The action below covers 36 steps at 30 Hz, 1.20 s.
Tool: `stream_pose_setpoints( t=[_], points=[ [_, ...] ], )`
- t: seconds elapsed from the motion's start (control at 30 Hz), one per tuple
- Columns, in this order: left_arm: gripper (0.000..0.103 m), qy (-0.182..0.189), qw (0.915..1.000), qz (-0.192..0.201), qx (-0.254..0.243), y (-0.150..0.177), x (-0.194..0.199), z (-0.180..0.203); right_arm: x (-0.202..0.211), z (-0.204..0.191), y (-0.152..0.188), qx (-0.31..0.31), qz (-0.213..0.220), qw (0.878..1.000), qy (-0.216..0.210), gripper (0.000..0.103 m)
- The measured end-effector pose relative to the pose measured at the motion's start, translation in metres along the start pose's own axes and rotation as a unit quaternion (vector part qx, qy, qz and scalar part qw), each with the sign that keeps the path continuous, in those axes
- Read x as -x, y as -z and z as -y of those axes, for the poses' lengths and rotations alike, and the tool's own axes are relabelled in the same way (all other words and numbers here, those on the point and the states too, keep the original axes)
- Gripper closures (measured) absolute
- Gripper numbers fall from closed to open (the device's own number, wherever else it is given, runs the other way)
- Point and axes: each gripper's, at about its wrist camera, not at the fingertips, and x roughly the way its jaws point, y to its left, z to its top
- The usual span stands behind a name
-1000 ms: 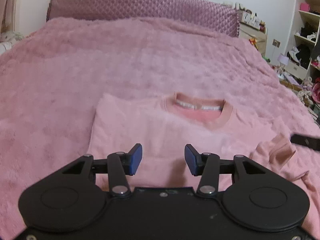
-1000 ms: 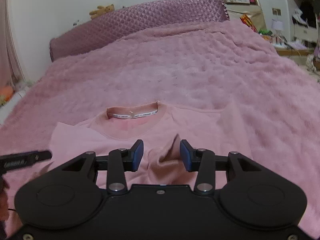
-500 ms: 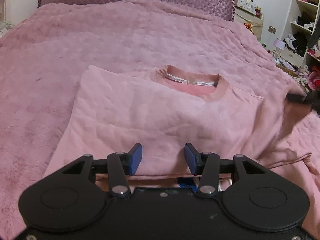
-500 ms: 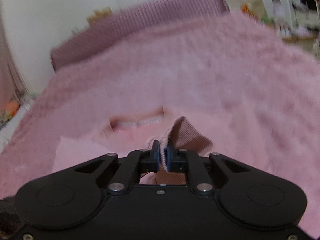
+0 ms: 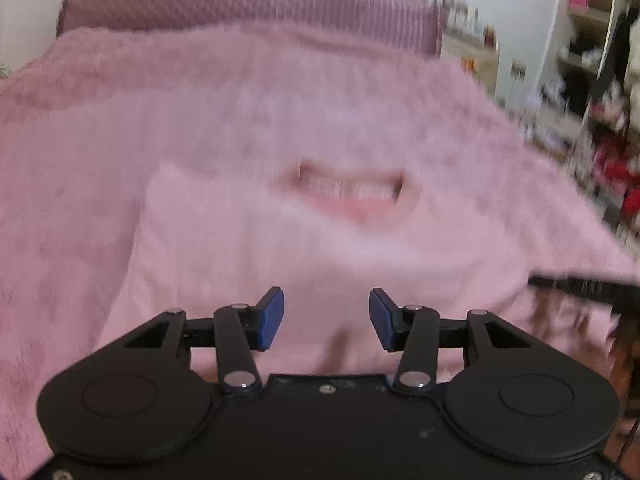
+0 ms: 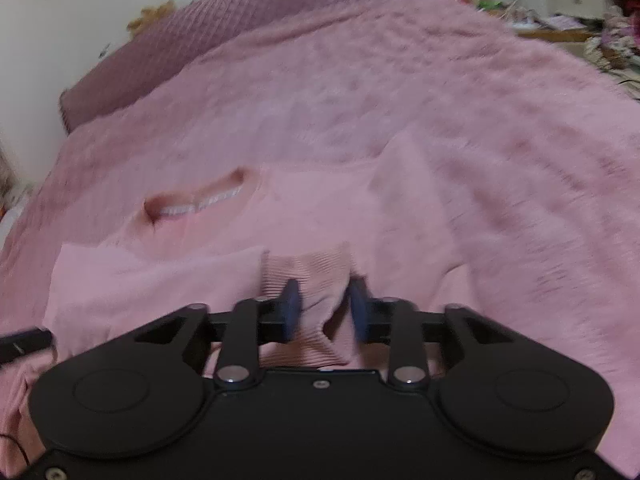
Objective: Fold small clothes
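— One sweater [image 5: 280, 248], pale pink, lies flat on the fluffy pink blanket [image 5: 200, 100] that covers the bed. Which way does it point?

— Its neckline [image 5: 352, 192] faces the quilted purple headboard [image 5: 240, 12], and the hem comes toward the two grippers. So its length runs from the foot of the bed to the head. The side near the left gripper [image 5: 326, 318] looks folded in to a straight edge; the picture is blurred, so I would not swear to it.

— And the left gripper itself?

— It hovers level over the lower middle of the sweater, pointing at the collar. Its blue pads [image 5: 270, 318] stand well apart with nothing between them.

— The right one?

— The right gripper [image 6: 325, 308] sits low at the sweater's right side, aimed at the headboard too. The ribbed cuff [image 6: 308, 276] of the sleeve bunches up between its fingers. The jaws are parted with the cuff lying loose in the gap, and motion blur hides whether the pads touch the cloth.
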Motion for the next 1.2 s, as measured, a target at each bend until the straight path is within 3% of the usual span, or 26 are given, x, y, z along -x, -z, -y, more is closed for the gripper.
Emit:
stream_pose_setpoints(
  t=[0.13,0.27,0.4,0.53,0.63,0.87,1.07,1.2],
  points=[
    [0.053,0.03,0.9989,0.031,0.016,-0.033,-0.002,0.008,0.03,-0.015,-0.016,0.019,0.074,0.997,-0.012,0.07],
    [0.053,0.04,0.9991,0.014,0.01,-0.045,-0.031,0.027,0.031,-0.048,-0.025,0.082,0.097,0.991,-0.047,0.071],
    [0.053,0.019,0.9988,-0.044,0.011,-0.034,-0.068,0.036,-0.002,-0.067,-0.018,0.111,0.042,0.992,-0.046,0.072],
    [0.052,0.009,0.9972,-0.073,-0.008,-0.01,-0.088,0.035,-0.035,-0.061,0.003,0.134,-0.026,0.991,0.001,0.073],
    [0.052,0.016,0.9947,-0.101,-0.007,0.008,-0.102,0.029,-0.042,-0.049,0.015,0.13,-0.029,0.991,0.003,0.073],
    [0.052,0.009,0.9966,-0.073,-0.037,0.02,-0.1,0.036,-0.036,-0.048,0.013,0.132,-0.021,0.991,0.0,0.072],
    [0.051,0.009,0.9986,0.011,-0.051,0.007,-0.041,0.038,0.007,-0.056,0.006,0.145,0.037,0.988,-0.046,0.072],
    [0.05,0.007,0.9994,-0.007,-0.033,0.013,-0.035,0.025,0.004,-0.057,0.015,0.163,0.006,0.986,-0.038,0.072]
  ],
)
